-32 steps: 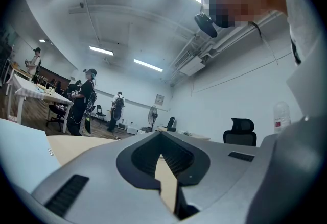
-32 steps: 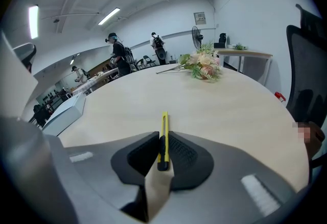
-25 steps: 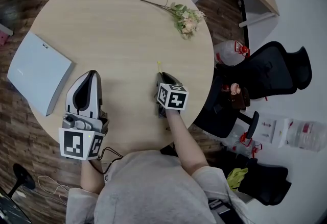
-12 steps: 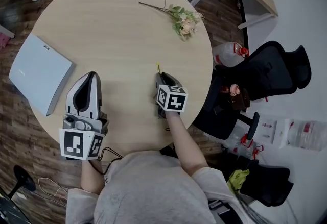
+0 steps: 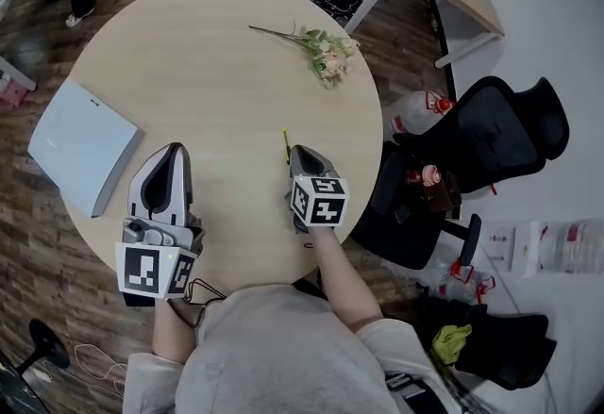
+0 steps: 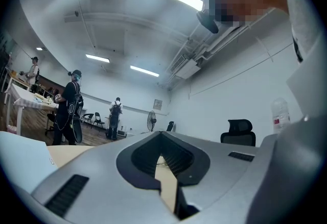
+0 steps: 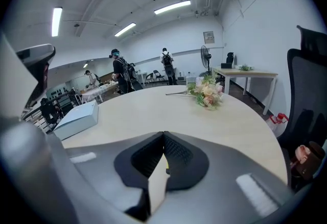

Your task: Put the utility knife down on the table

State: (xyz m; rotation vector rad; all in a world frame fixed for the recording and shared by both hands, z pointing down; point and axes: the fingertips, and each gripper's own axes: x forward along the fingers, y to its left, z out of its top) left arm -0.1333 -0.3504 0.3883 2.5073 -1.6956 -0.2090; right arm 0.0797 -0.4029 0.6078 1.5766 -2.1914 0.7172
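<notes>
The utility knife (image 5: 284,142) shows as a thin yellow strip sticking out ahead of my right gripper (image 5: 298,150), low over the round wooden table (image 5: 208,73) near its right edge. In the right gripper view the jaws of this gripper (image 7: 163,135) stand shut, and a yellow sliver of the knife (image 7: 166,167) shows in the slit beneath the tips. My left gripper (image 5: 174,148) rests on the table at the near left. Its jaws are shut and hold nothing, which the left gripper view confirms (image 6: 161,133).
A spray of flowers (image 5: 326,57) lies at the table's far right. A flat grey box (image 5: 83,143) overhangs the left edge. A black office chair (image 5: 491,134) stands right of the table. People stand far off in the room.
The head camera has shifted, so the table sits a little lower and further left. Both grippers keep their places and their jaws stay shut.
</notes>
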